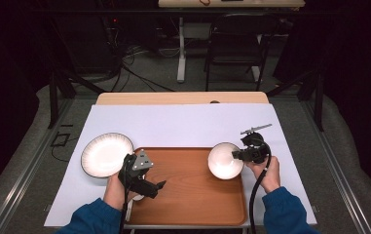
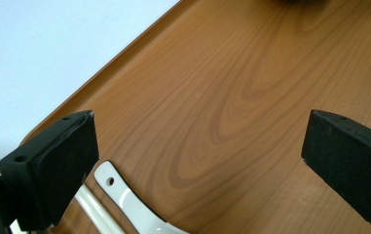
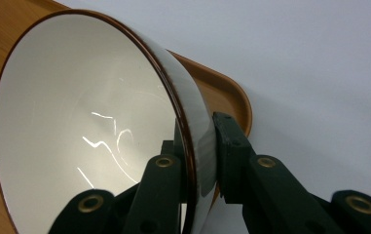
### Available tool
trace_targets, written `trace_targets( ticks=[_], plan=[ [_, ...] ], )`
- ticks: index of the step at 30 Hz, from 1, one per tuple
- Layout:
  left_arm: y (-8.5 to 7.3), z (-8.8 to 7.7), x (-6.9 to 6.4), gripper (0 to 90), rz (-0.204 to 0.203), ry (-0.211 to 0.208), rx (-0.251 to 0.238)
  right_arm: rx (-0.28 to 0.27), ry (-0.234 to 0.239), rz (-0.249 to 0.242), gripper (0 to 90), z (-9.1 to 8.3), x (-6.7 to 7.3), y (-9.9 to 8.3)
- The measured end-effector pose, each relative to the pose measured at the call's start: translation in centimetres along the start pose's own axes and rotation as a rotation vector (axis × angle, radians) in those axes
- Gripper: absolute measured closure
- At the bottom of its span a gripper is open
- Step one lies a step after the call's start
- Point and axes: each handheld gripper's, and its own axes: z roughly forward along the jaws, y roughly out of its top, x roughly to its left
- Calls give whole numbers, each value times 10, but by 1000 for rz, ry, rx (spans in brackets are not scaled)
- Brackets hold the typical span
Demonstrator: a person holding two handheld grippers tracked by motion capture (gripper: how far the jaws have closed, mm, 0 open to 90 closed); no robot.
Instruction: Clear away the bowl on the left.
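On the wooden tray (image 1: 193, 195), at its right end, sits a white bowl (image 1: 225, 160), empty, its rim pinched between the right gripper's (image 1: 236, 155) jaws. The left gripper (image 1: 159, 185) hangs wide open over the tray above a white spoon (image 2: 124, 200). An empty plate (image 1: 106, 154) lies left of the tray.

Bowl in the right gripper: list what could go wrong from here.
1. The right gripper pinches the white bowl only at its glossy rim, one jaw inside and one outside; it could slip or pivot and knock the wooden tray.
2. The left gripper hangs open just above a white spoon handle on the tray; lowering carelessly could push the spoon instead of gripping it.
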Motion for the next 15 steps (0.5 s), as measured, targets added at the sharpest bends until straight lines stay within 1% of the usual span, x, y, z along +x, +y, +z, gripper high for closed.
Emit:
trace_targets(
  ticks=[3,5,6,9,11,15],
  plan=[
    [-1,1,3,2,-8,-4,3,16,12,20,812,6,-4,1],
    [-1,1,4,2,-8,-3,5,20,25,45,810,8,-7,2],
    [-1,1,4,2,-8,-2,6,18,40,52,811,9,-8,2],
    [-1,1,3,2,-7,1,7,13,63,80,810,13,-13,3],
    [-1,1,3,2,-6,1,7,14,71,96,810,15,-15,4],
    [-1,2,3,2,-7,0,11,9,80,110,811,19,-19,5]
  ],
)
